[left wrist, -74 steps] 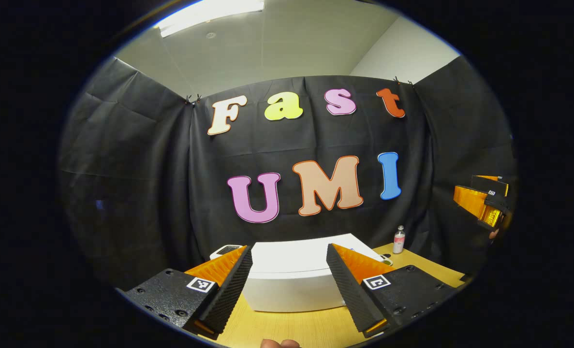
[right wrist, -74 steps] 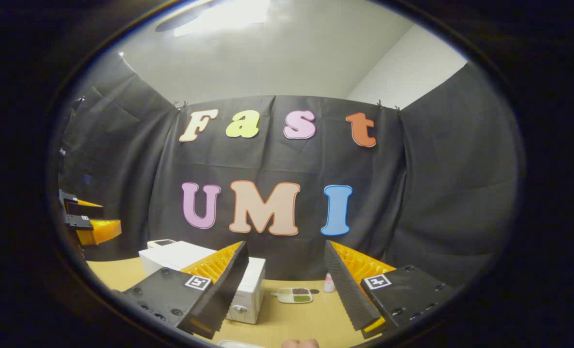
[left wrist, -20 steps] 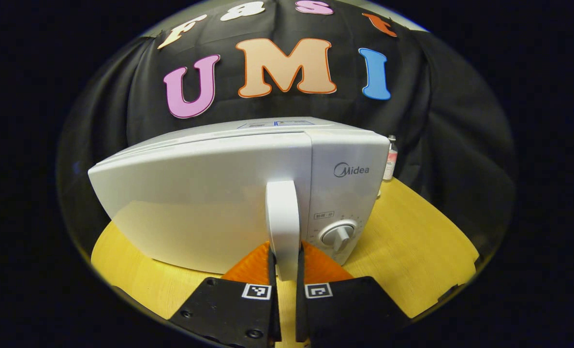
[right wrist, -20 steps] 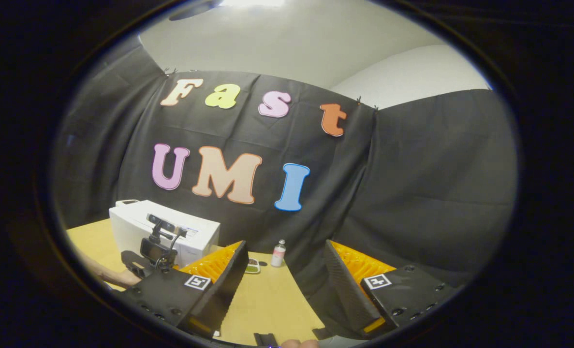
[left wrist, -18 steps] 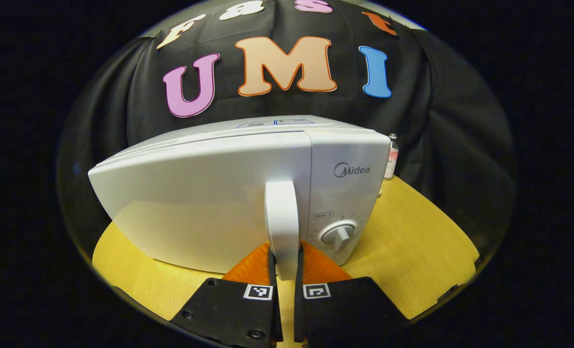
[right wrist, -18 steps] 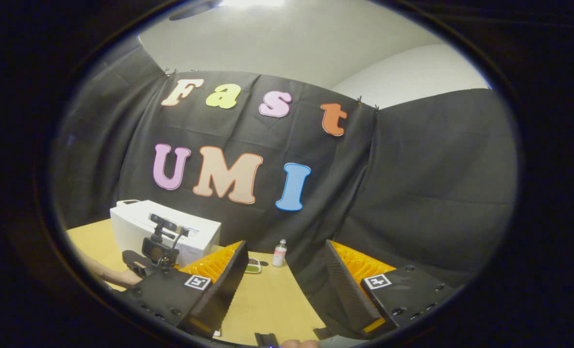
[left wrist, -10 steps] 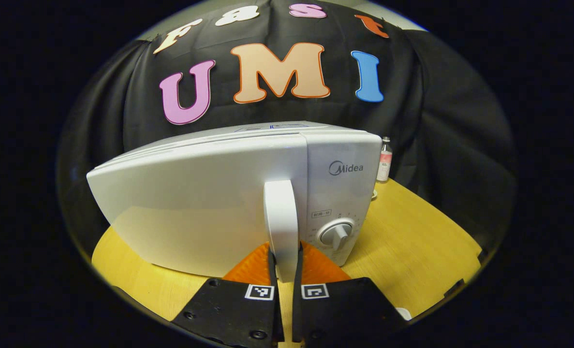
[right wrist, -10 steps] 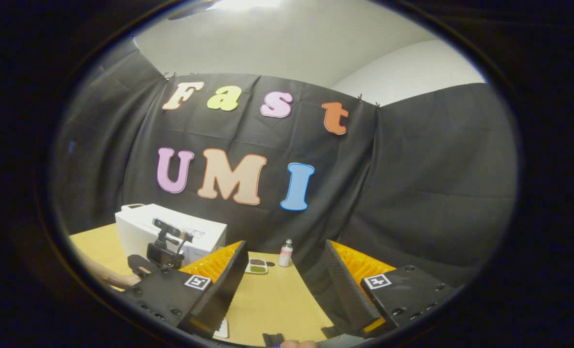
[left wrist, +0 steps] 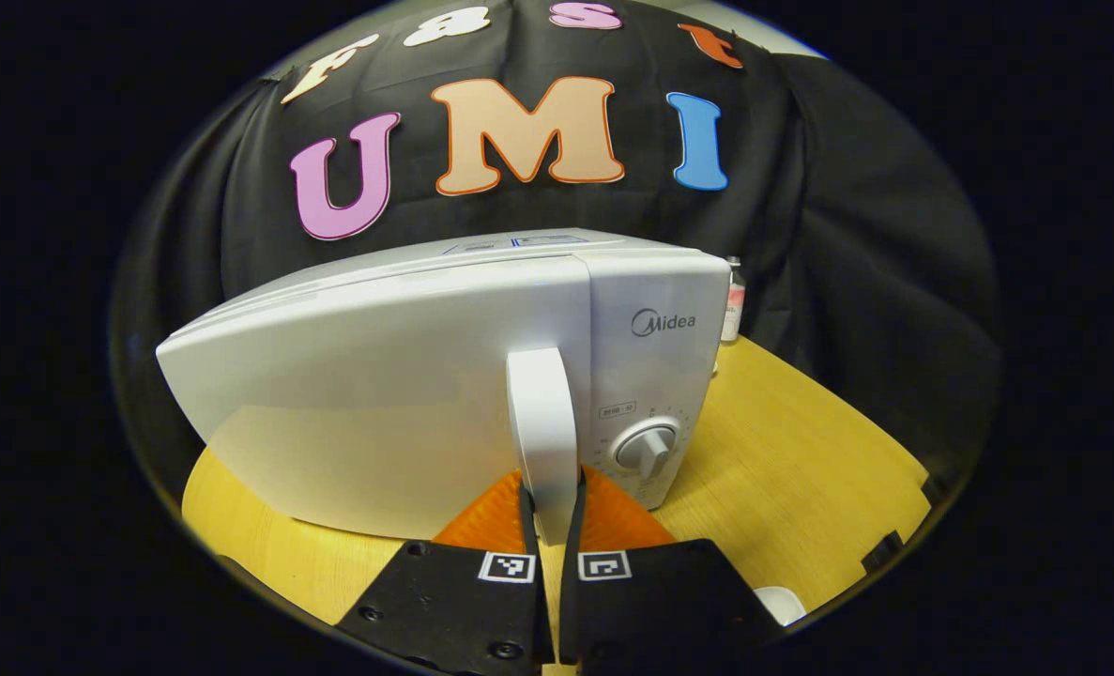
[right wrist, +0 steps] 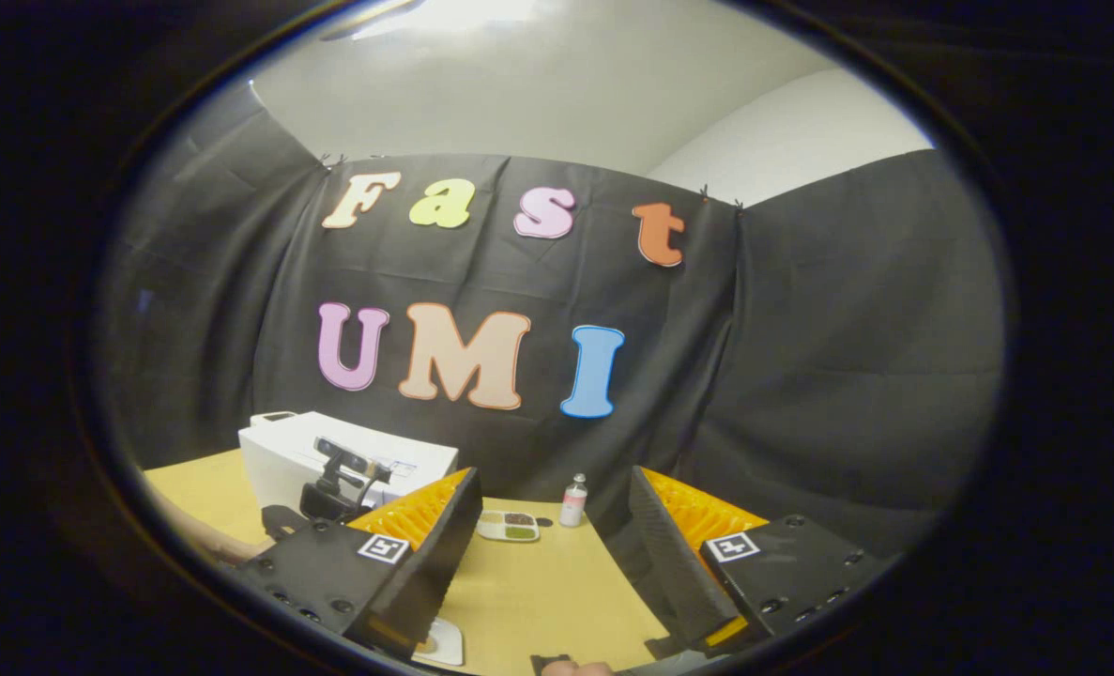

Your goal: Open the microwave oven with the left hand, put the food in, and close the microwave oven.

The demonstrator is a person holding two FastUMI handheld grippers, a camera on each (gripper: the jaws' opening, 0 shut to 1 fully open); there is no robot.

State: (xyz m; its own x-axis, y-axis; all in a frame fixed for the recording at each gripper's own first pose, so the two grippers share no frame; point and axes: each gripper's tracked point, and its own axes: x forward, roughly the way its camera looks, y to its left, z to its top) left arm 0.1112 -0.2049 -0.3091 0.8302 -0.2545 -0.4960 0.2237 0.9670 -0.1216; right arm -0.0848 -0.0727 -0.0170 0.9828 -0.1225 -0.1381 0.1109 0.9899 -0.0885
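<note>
Left tongs (left wrist: 549,512) are clamped on the door handle (left wrist: 542,427) of the microwave (left wrist: 378,376): both fingers press the handle's lower end, one on each flank. The handle is a white vertical bar, long axis upright, running straight up from between the fingers. It sits at the door's right edge, just beside the control panel with its dial (left wrist: 644,449). The door looks shut, or at most barely cracked; I cannot tell which from this angle.

Judgement: the hinge must lie on the door's far left side, so the coming move is a pull toward the holder that arcs leftward, handle kept upright in the grip. A straight pull with no arc risks the fingers sliding down off the handle's end.

Right tongs (right wrist: 557,554) are open and hold nothing, hovering above the yellow surface (right wrist: 538,591), well apart from the microwave. In the right gripper view the microwave stands far left, and the food, a small compartment tray (right wrist: 508,526), lies on the surface between the microwave and a small bottle (right wrist: 572,500). The tray is ahead of the right tongs and slightly left, so the right hand is the nearer one for fetching it once the door is open
</note>
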